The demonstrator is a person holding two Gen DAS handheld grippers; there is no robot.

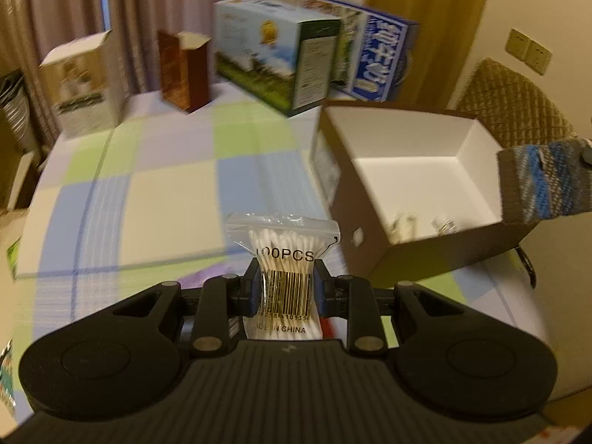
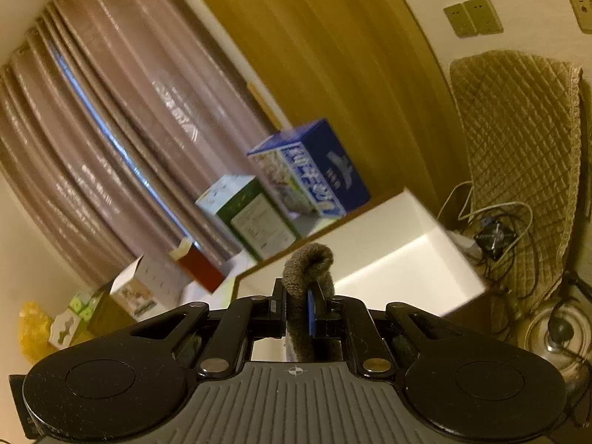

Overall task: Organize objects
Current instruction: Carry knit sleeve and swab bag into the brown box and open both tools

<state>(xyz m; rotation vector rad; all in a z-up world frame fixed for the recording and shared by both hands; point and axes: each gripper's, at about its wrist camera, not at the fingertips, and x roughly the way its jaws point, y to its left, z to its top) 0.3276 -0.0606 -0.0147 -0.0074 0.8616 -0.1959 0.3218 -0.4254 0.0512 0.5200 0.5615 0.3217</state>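
Observation:
My left gripper (image 1: 285, 281) is shut on a clear bag of cotton swabs (image 1: 283, 244) printed "100PCS", held upright above the checked tablecloth. Just to its right stands an open brown box (image 1: 414, 170) with a white inside and a few small items at its near wall. A striped grey and blue sock (image 1: 544, 181) hangs over the box's right side. In the right wrist view my right gripper (image 2: 301, 296) is shut on that fuzzy grey sock (image 2: 310, 262), tilted above the same open box (image 2: 388, 255).
Several cartons line the table's far edge: a pale one (image 1: 79, 85), a brown one (image 1: 185, 68), a green and white one (image 1: 273, 51) and a blue one (image 1: 373, 48). A quilted chair (image 1: 514, 100) stands to the right, with cables (image 2: 492, 222) on the floor near it.

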